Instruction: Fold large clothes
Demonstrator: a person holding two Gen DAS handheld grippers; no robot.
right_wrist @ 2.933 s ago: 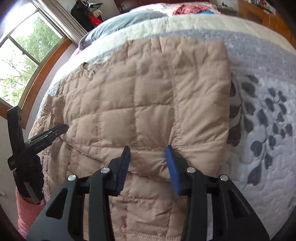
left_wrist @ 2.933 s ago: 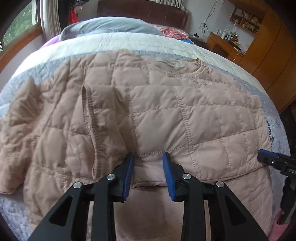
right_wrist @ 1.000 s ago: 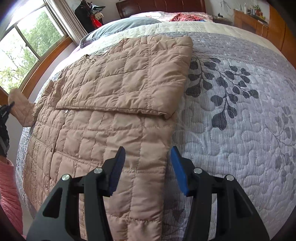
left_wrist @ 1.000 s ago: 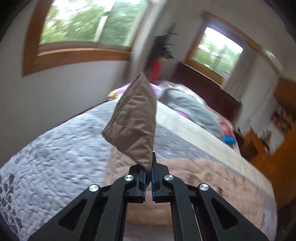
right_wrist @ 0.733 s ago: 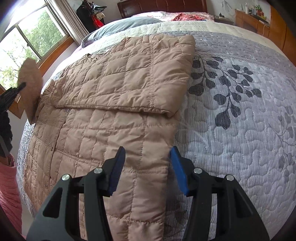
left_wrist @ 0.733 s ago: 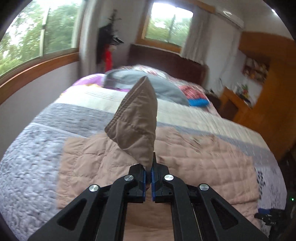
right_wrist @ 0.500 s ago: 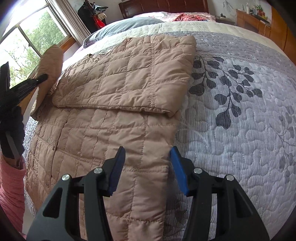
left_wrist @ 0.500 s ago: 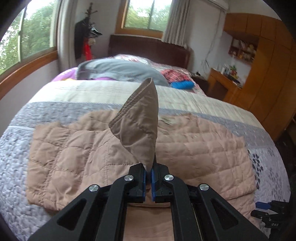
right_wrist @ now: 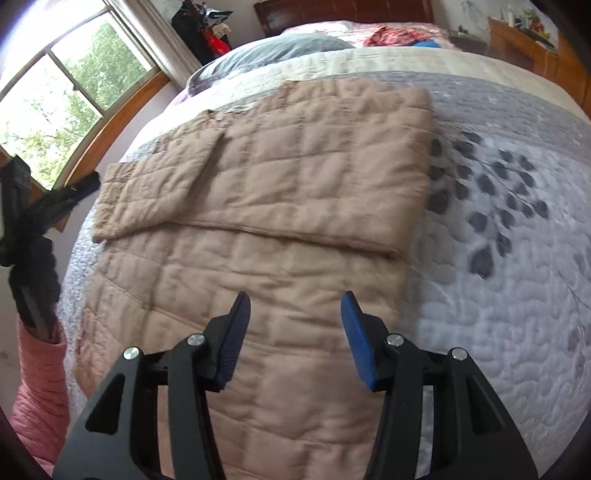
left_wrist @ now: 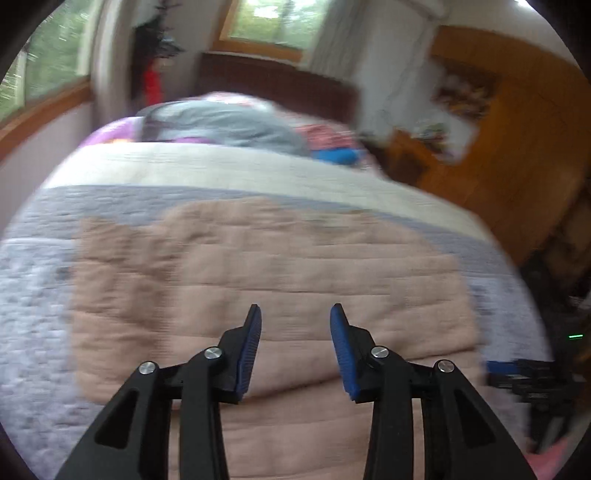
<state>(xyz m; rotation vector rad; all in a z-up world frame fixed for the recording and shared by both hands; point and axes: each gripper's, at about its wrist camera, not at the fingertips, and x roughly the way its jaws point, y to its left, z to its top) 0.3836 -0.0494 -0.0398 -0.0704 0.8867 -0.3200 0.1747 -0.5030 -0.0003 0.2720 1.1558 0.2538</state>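
A tan quilted jacket (right_wrist: 288,206) lies flat on the grey quilted bedspread (right_wrist: 517,295), with both sleeves folded across its upper part. It also shows, blurred, in the left wrist view (left_wrist: 266,266). My left gripper (left_wrist: 295,325) is open and empty above the jacket's lower half; it also shows at the left edge of the right wrist view (right_wrist: 55,199). My right gripper (right_wrist: 295,314) is open and empty above the jacket's lower right part; it also shows at the right edge of the left wrist view (left_wrist: 517,373).
A grey pillow (right_wrist: 273,51) and coloured clothes (right_wrist: 399,33) lie at the head of the bed. A window (right_wrist: 55,99) is on the left wall. Wooden furniture (left_wrist: 517,147) stands to the right. A pink sleeve (right_wrist: 37,387) is at the lower left.
My left gripper has opened and let go of the left sleeve, which now lies folded across the jacket's upper part. The right gripper stayed open and shifted slightly.
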